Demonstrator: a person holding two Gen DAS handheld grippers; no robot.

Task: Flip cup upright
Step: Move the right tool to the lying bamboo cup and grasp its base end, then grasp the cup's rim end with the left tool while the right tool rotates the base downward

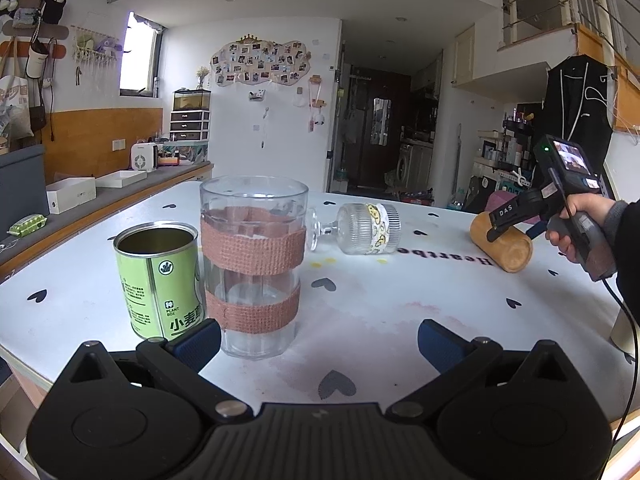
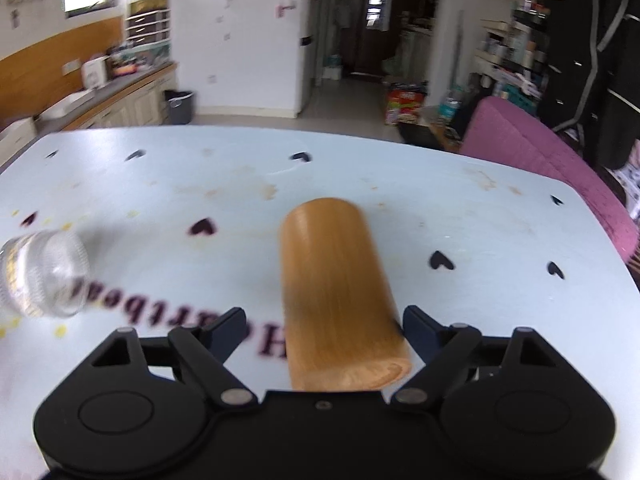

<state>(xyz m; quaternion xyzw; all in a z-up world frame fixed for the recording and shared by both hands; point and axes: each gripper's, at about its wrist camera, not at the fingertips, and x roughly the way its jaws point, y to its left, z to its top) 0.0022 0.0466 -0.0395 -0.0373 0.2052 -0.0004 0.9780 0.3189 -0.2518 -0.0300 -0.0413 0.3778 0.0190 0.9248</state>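
A wooden cup [image 2: 336,292] lies on its side on the white table [image 2: 480,220], its base end toward the right wrist camera. My right gripper [image 2: 324,330] is open, its fingers on either side of the cup's near end; whether they touch it I cannot tell. In the left wrist view the wooden cup [image 1: 502,242] lies at the far right with the right gripper [image 1: 514,222] over it. A ribbed glass goblet [image 1: 362,228] lies on its side mid-table; it also shows in the right wrist view [image 2: 40,276]. My left gripper [image 1: 320,342] is open and empty.
A tall glass [image 1: 252,268] with two pink fabric bands stands upright by my left finger. An open green tin can [image 1: 160,280] stands to its left. A counter with boxes [image 1: 72,196] runs along the left. A pink sofa [image 2: 540,160] is beyond the table's right edge.
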